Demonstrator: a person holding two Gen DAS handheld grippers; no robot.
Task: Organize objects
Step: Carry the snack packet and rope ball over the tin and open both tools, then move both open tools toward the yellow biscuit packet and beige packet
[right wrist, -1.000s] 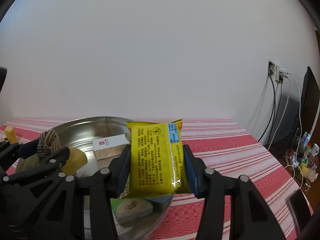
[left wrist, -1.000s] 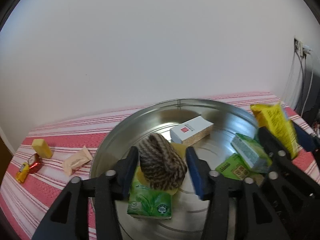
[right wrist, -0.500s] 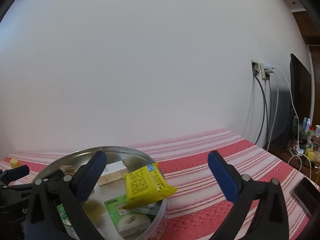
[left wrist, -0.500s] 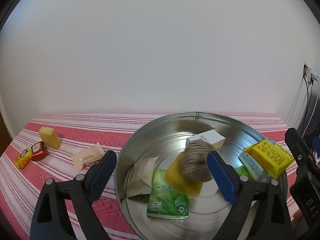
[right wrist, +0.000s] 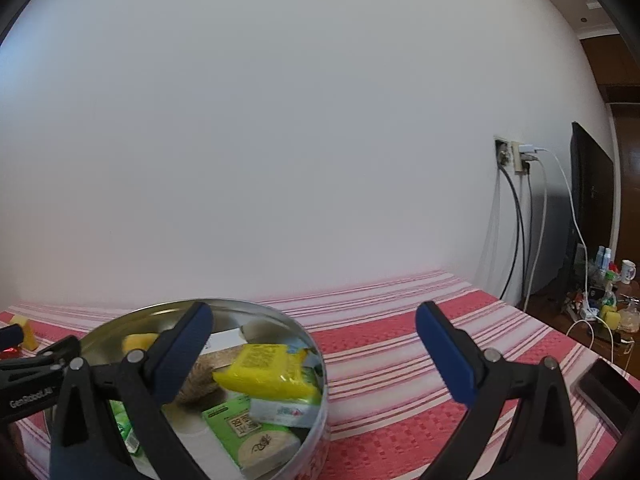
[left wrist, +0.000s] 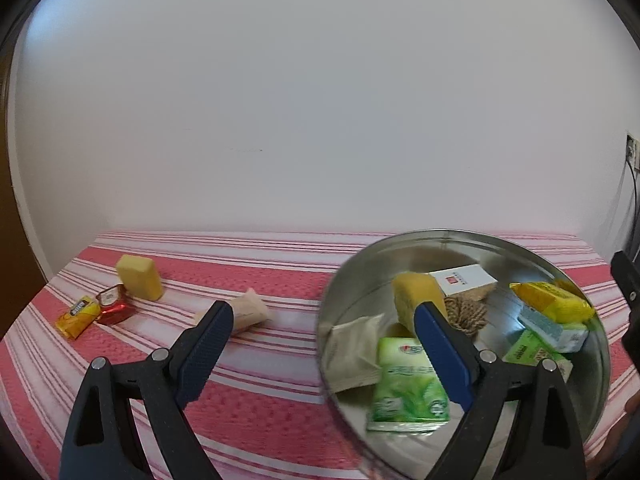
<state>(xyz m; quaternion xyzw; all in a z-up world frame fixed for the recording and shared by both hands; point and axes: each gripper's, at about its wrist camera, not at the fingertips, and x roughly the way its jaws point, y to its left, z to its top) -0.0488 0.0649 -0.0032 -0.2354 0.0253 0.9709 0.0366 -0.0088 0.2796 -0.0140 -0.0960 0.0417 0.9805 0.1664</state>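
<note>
Currently, both tools are empty. Left gripper (left wrist: pixel 320 344): jaws spread wide, having just opened, nothing between the pads; it hangs over the striped cloth (left wrist: pixel 260 392) just left of the metal bowl (left wrist: pixel 452 236). Right gripper (right wrist: pixel 312 348): jaws also just opened to full spread, nothing held; it sits at the bowl's right rim, pointing past it.

Left of the bowl, still loose on the cloth, going left to right:
- yellow candy (left wrist: pixel 78 314), 1
- red foil candy (left wrist: pixel 114 309), 1, touching the yellow one
- yellow sponge block (left wrist: pixel 140 277), 1, just behind the candies
- cream wrapped bar (left wrist: pixel 250 314), 1, nearest the bowl

Inside the bowl, left to right:
- beige sachet (left wrist: pixel 352 352), 1
- green tissue pack (left wrist: pixel 408 388), 1
- second yellow sponge (left wrist: pixel 416 296), 1
- white box with red mark (left wrist: pixel 466 278), 1
- twine ball (left wrist: pixel 468 314), 1, beside the sponge
- pale blue-green pack (left wrist: pixel 554 330), 1
- yellow snack packet (left wrist: pixel 550 300), 1, lying on top of it
- green carton (left wrist: pixel 528 352), 1, partly buried

The right wrist view also shows a round beige piece (right wrist: pixel 268 446) low in the bowl; whether it is separate from the carton I cannot tell.

Judgement: eight or so items gathered, four left outside, all on the bowl's left. Roughly two-thirds done. Cream bar looks the likeliest next pick for the left gripper.
</note>
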